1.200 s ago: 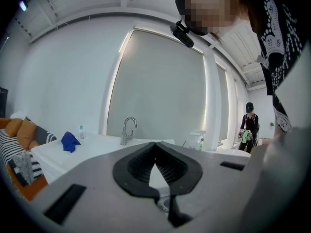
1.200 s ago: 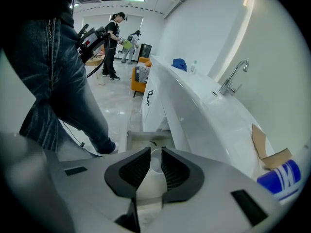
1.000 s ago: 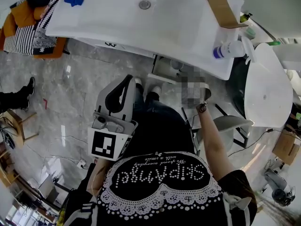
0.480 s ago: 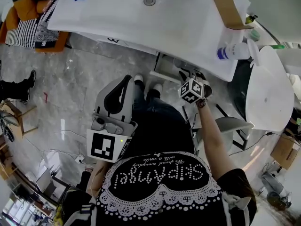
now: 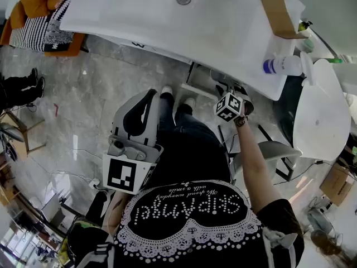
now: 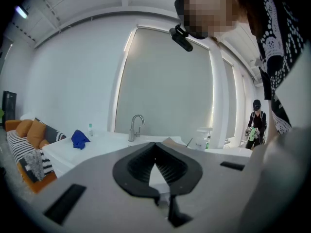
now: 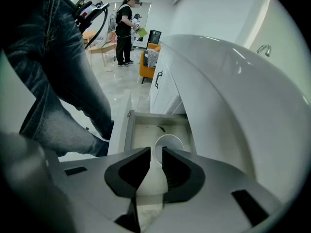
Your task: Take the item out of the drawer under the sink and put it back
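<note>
- Worktop [image 5: 223,21]: glossy, smooth white.
- Floor [image 5: 83,105]: polished grey stone look.
- Faucet [image 6: 137,126]: shiny metal.
- Cardboard [image 5: 277,13]: matt brown.
- Cup [image 7: 170,141]: smooth white.
- Cloth [image 6: 79,139]: blue fabric.

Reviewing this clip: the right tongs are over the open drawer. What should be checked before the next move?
1. Drawer open under the sink: ok, it stands pulled out.
2. Right tongs gripping the white cup: ok, the pads appear closed on it.
3. Free spot on the drawer floor: ok, only a small dark speck shows.
4. Clearance between cup and sink edge: cannot tell.
5. Left tongs out of the way: ok, shut, empty, pointing over the countertop.
</note>
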The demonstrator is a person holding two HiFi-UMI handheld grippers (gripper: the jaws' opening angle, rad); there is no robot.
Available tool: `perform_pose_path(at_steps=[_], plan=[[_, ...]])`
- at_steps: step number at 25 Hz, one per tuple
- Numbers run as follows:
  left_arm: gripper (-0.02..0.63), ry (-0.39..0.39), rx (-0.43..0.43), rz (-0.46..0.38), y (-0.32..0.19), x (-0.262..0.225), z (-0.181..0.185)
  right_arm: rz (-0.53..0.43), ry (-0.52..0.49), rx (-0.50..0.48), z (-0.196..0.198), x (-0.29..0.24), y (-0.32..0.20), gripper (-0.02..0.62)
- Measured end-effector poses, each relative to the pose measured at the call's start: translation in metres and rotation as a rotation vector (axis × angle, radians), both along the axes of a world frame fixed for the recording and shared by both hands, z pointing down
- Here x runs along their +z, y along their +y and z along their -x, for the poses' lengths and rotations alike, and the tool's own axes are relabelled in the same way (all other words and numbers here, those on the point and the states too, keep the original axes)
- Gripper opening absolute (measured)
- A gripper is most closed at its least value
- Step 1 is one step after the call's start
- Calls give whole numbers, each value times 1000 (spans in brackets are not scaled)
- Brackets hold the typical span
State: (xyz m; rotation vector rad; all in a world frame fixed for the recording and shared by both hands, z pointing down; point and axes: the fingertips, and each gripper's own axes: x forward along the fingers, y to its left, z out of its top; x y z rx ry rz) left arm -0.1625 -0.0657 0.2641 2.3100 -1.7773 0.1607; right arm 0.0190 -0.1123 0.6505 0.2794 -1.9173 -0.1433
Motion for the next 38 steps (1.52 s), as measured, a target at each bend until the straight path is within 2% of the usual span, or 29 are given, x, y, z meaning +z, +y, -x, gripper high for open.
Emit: perform_pose_path(at_steps=[12, 20, 31, 38], plan=[[3, -6, -35, 4, -8, -2, 8, 32, 42, 4, 0, 22, -9, 66], [3, -14, -56, 35, -9, 2, 15, 57, 67, -44, 7, 38, -7, 66], [3, -13, -63, 37, -8, 4, 16, 72, 95, -59, 8, 53, -6, 66], [3, -18, -55, 39, -8, 7, 13, 85, 99, -24, 7, 61, -10, 66]])
